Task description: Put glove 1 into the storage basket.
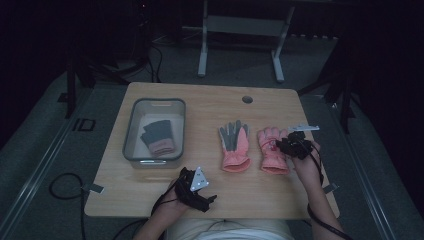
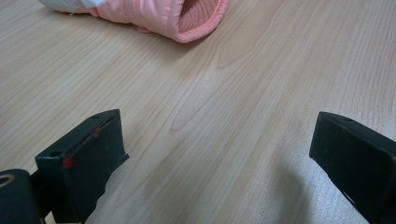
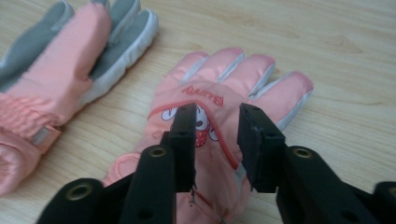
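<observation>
Wooden table (image 1: pixel 210 102) carries two pink gloves side by side; right gripper (image 3: pixel 215 122), jaws slightly spread, hovers over the right glove (image 3: pixel 233 88) without pinching it; left gripper (image 2: pixel 217 149) spread wide above bare wood.

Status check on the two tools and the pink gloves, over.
Left tool open over bare table. Right tool open above right pink glove, nothing gripped. Second glove beside it. Nothing in the way.

We see the high view dim, its surroundings nearly black beyond the table (image 1: pixel 210 102). Both gripper views look bright and evenly lit, with soft shadows and blurred near jaws.
</observation>
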`<action>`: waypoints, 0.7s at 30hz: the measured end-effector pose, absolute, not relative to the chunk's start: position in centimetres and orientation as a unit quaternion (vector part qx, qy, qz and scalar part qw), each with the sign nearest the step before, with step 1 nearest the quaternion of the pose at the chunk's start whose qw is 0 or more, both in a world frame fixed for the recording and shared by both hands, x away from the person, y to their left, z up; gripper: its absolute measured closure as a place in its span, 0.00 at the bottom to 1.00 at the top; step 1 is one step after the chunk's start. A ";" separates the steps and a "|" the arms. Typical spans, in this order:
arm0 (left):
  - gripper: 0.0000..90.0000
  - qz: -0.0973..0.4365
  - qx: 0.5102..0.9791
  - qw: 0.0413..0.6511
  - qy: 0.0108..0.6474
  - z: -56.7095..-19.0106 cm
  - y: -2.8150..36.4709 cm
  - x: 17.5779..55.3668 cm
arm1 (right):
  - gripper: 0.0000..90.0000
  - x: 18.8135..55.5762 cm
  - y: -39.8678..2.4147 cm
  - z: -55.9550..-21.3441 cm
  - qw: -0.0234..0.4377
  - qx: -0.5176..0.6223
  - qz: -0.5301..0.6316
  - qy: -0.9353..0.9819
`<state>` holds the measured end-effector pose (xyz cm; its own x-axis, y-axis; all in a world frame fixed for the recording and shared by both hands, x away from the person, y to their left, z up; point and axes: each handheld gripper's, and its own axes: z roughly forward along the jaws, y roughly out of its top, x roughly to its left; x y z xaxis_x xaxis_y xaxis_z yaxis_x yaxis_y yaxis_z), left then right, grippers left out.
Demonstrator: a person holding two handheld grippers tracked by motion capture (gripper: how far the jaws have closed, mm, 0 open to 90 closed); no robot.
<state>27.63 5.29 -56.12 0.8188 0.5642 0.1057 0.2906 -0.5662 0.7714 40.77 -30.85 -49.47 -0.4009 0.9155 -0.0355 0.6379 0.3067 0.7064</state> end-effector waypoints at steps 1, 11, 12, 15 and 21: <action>0.03 0.173 0.868 0.395 0.246 -56.1 5.3 27.6 | 0.74 40.8 -30.8 -49.7 0.219 0.500 0.312 0.778; 0.03 0.172 0.869 0.394 0.243 -56.2 5.3 27.6 | 0.91 41.1 -29.3 -52.7 0.222 0.503 0.271 0.790; 0.03 0.171 0.869 0.395 0.245 -56.2 5.3 27.6 | 0.93 41.0 -29.1 -52.7 0.226 0.505 0.269 0.788; 0.03 0.171 0.869 0.395 0.244 -56.2 5.2 27.6 | 0.95 41.0 -29.0 -52.7 0.226 0.520 0.274 0.777; 0.03 0.170 0.869 0.395 0.245 -56.2 5.3 27.6 | 0.97 40.5 -28.9 -49.9 0.248 0.542 0.284 0.751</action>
<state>27.65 5.28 -56.16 0.8226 0.5593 0.1023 0.2911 -0.5688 0.7693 40.54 -28.87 -49.86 -0.2895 0.9550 -0.0653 0.6726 0.2515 0.6959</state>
